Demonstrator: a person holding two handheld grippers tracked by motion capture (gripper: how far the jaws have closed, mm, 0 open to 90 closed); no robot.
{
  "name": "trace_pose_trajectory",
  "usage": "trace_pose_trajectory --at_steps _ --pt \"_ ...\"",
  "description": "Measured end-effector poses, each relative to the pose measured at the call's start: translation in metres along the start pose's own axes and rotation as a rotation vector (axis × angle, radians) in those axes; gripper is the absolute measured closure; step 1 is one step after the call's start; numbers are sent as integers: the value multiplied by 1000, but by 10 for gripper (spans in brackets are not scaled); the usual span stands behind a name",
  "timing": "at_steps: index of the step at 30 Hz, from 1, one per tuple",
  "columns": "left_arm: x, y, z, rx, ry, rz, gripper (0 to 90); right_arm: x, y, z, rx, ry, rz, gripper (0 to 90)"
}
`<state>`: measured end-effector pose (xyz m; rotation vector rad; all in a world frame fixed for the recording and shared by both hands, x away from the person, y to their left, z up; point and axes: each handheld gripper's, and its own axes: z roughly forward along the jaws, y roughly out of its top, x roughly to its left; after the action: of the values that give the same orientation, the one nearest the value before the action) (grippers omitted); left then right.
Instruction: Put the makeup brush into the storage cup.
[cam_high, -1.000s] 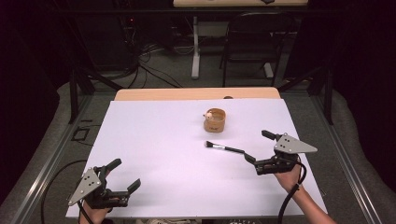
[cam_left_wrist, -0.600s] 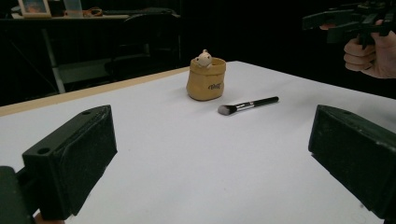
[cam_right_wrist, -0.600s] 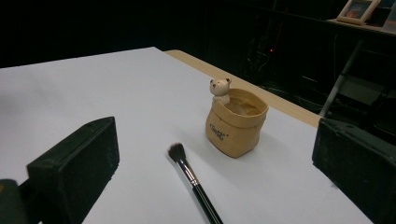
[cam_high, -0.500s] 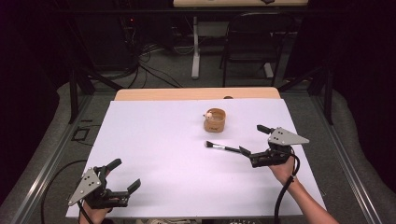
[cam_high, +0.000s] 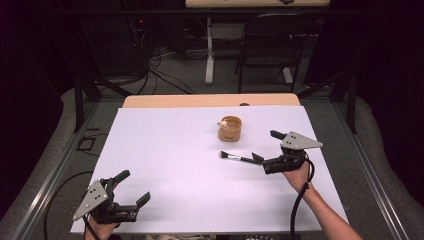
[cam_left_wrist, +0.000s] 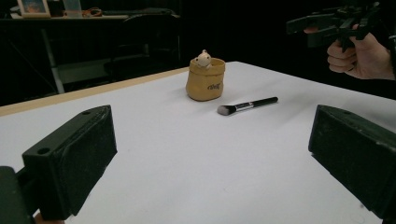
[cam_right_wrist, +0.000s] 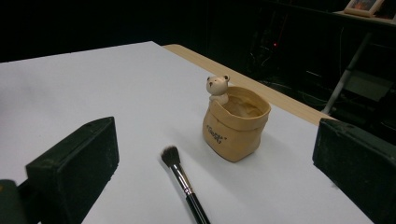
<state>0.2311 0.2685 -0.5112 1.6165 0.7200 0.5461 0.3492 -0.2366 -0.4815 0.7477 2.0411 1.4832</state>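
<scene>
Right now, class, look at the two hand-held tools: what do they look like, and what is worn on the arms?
Each claw is black. The left claw and right claw each carry a grey three-cornered plate on top, with small dark holes showing on the left one. A black cable trails from the right claw along the forearm; another runs from the left. Jaws are blocky, matte black. Forearms are bare, no sleeves in view.

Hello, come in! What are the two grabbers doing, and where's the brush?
Left gripper open, parked near table edge. Right gripper open, at the brush handle. Brush flat beside bear pot. Nothing blocking.
</scene>
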Motion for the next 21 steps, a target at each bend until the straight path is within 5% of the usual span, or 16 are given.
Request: trace_pose_trajectory --at_steps 11,21 --pt "0 0 0 0 -1 0 8 -8 2 15 32 13 7 0" --pt "0 0 0 2 -6 0 8 -14 5 31 139 54 17 0"
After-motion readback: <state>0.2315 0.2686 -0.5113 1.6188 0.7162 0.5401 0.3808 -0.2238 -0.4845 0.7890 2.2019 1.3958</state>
